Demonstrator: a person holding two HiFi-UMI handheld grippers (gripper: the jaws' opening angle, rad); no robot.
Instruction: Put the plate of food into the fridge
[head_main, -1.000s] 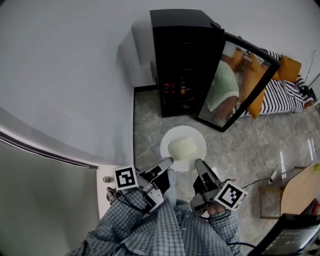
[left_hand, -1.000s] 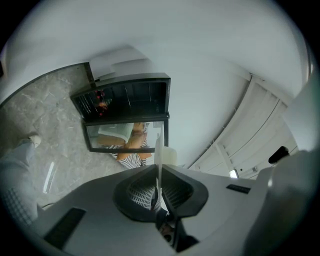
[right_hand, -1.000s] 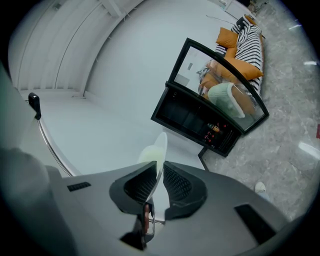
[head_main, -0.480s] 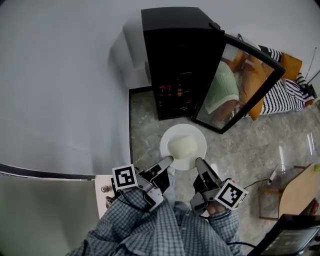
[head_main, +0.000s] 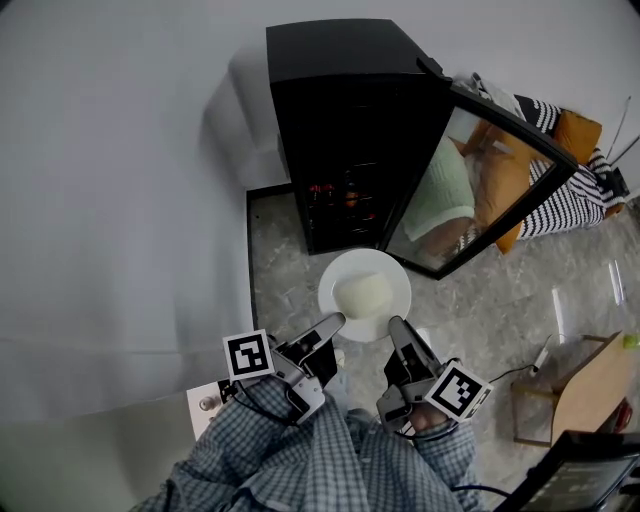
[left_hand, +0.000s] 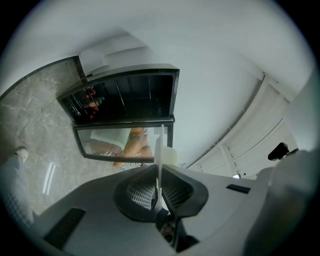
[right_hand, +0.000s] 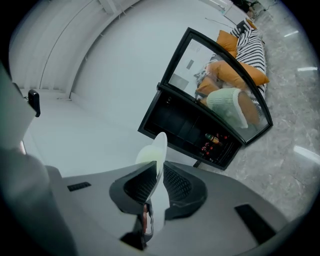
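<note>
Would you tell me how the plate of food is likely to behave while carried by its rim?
The plate looks rigid, so probably stiff but breakable if dropped. The left gripper and right gripper pinch only its near rim, so it may tip away. The pale food might slide if it tilts.

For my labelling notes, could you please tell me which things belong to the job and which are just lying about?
Job: plate, food, fridge, its open door, left tongs, right tongs, both shut on the plate.
Lying about: striped fabric, orange cushion, wooden furniture.
</note>
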